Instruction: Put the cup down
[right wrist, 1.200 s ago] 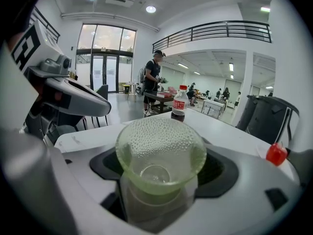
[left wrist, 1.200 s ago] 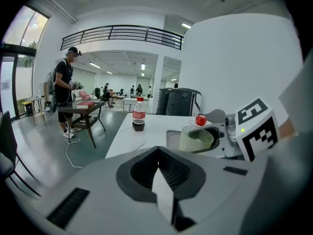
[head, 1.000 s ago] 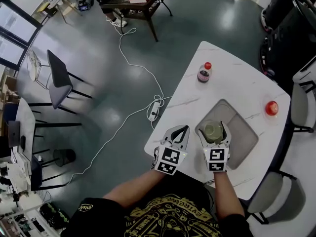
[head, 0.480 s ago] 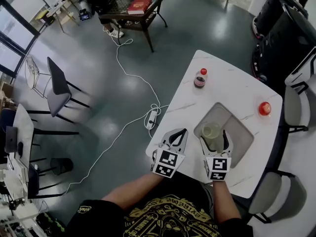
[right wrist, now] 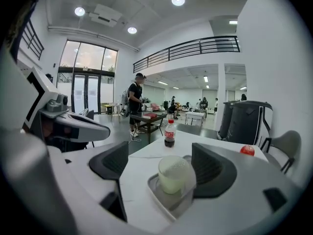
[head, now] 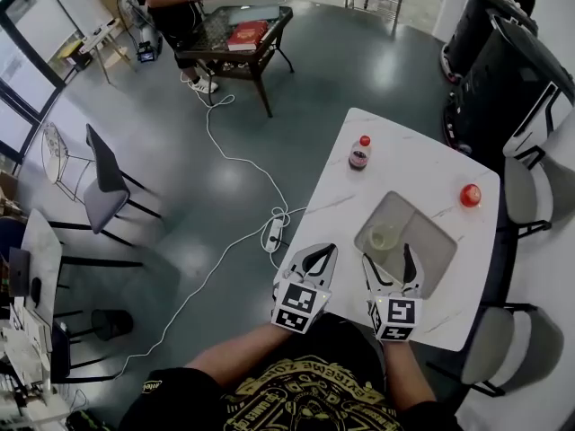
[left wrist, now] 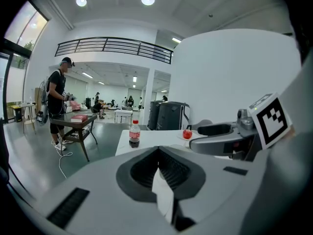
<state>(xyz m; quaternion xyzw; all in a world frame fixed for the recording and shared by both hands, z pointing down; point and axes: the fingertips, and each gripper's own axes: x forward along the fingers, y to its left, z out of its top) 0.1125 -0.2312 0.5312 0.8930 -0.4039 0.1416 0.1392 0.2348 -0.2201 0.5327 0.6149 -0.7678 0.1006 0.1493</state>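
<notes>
A clear plastic cup of pale greenish drink stands upright in the near left part of a grey tray on the white table. My right gripper is open just behind it, and neither fingertip touches the cup. In the right gripper view the cup stands in the tray between and ahead of the dark pads. My left gripper hangs at the table's near left corner with its jaws shut and empty. The left gripper view shows its tips meeting.
A cola bottle stands at the table's far left and a small red object at its right edge. Grey chairs flank the right side. A power strip and cable lie on the floor to the left. A person stands by a glass table.
The right gripper, which held the cup over the tray, has opened and drawn back toward me. The cup now stands free in the tray. The left gripper stays shut.
</notes>
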